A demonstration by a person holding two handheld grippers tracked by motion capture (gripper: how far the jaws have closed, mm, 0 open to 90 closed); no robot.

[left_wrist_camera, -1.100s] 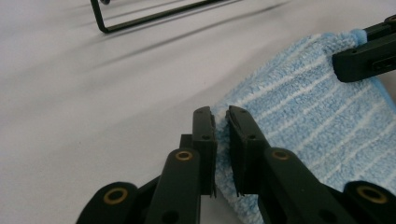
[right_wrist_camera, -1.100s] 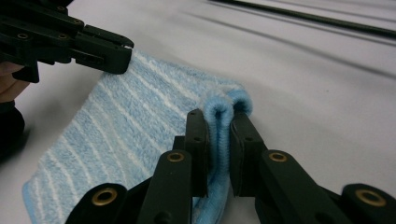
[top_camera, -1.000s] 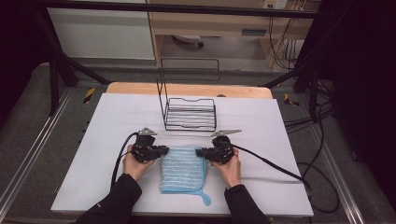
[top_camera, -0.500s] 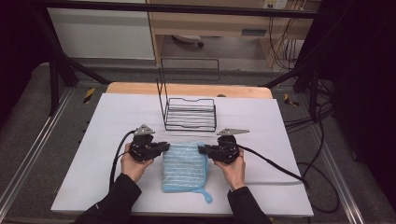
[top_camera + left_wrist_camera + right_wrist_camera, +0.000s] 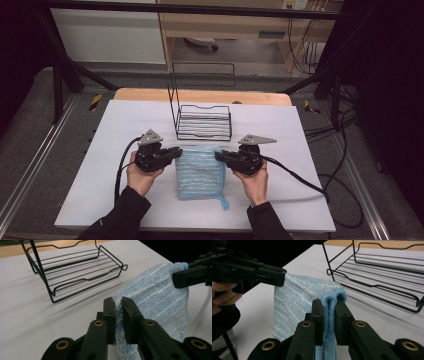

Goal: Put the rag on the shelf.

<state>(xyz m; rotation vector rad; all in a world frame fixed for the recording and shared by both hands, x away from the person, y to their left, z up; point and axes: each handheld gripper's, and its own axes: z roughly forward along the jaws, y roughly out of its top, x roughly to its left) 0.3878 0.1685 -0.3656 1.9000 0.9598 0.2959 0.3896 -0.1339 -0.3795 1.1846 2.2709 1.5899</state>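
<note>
A blue striped towel (image 5: 200, 170) is lying folded on the near middle of a white table (image 5: 115, 130), its far corners being gripped from both sides. The left gripper (image 5: 176, 152) is pinching the towel's far left corner, the cloth squeezed between its two black jaws in the left gripper view (image 5: 119, 312). The right gripper (image 5: 219, 156) is pinching the far right corner, where a rolled blue hem is bulging up between the jaws in the right gripper view (image 5: 329, 307). A small loop of the towel is trailing off its near right corner toward the table's front edge. The person's left hand (image 5: 141, 176) and right hand (image 5: 254, 181) are wrapping around the grippers, dark sleeves coming in from below, cables trailing outward. Just beyond the towel, a black wire rack (image 5: 202, 120) is standing on the table, apart from the cloth.
</note>
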